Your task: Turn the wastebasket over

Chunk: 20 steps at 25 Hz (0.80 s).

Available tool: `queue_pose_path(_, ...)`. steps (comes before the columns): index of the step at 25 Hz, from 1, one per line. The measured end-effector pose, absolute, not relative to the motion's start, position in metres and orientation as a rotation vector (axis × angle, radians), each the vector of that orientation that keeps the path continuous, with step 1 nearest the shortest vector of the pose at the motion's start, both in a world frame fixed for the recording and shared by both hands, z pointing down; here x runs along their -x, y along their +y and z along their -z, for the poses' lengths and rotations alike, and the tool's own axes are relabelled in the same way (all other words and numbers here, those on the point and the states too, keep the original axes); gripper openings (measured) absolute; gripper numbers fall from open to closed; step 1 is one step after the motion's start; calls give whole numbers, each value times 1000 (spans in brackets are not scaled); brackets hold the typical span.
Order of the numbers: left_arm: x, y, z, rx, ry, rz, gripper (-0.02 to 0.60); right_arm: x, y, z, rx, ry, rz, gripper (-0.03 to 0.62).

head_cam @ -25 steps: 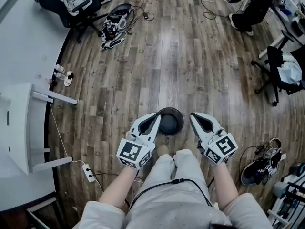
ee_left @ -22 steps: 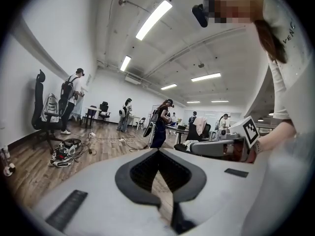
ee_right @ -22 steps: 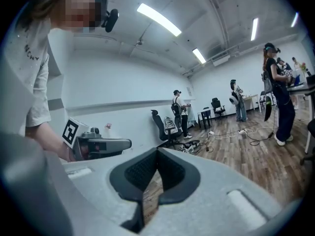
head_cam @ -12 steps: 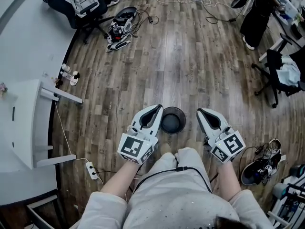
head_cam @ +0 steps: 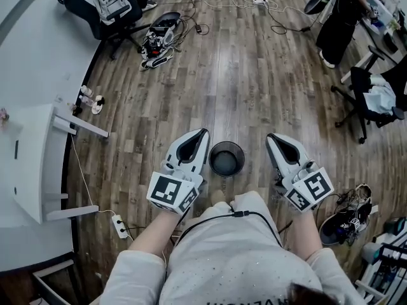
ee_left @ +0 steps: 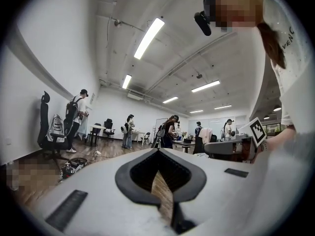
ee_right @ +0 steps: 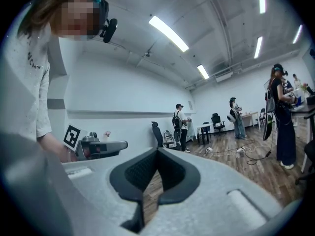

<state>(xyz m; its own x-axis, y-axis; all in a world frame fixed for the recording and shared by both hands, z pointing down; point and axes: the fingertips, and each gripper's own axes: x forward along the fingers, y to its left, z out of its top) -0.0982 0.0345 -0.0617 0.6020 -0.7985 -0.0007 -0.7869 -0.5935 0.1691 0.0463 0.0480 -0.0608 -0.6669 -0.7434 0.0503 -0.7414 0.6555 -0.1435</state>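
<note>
Black round wastebasket (head_cam: 226,159) upright on wood-plank floor (head_cam: 241,75); white left gripper (head_cam: 202,133) at 9 o'clock, white right gripper (head_cam: 272,137) at 3, fingers (ee_left: 133,183) clenched, empty.

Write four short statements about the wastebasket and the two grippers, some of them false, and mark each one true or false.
1. In the head view, the wastebasket stands on the wooden floor, between the two grippers. True.
2. The left gripper grips the wastebasket's rim. False: its jaws are shut on nothing and clear of the basket.
3. The right gripper has its jaws wide apart. False: they are together, with nothing between them.
4. A white power strip lies on the floor. True.
</note>
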Motion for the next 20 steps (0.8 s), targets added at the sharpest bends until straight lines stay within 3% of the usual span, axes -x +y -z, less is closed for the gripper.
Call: queue_pose_path(20, 106, 37, 37, -2641, -1352, 23, -2, -42, 39, 47, 1258, 2858, 298, 0)
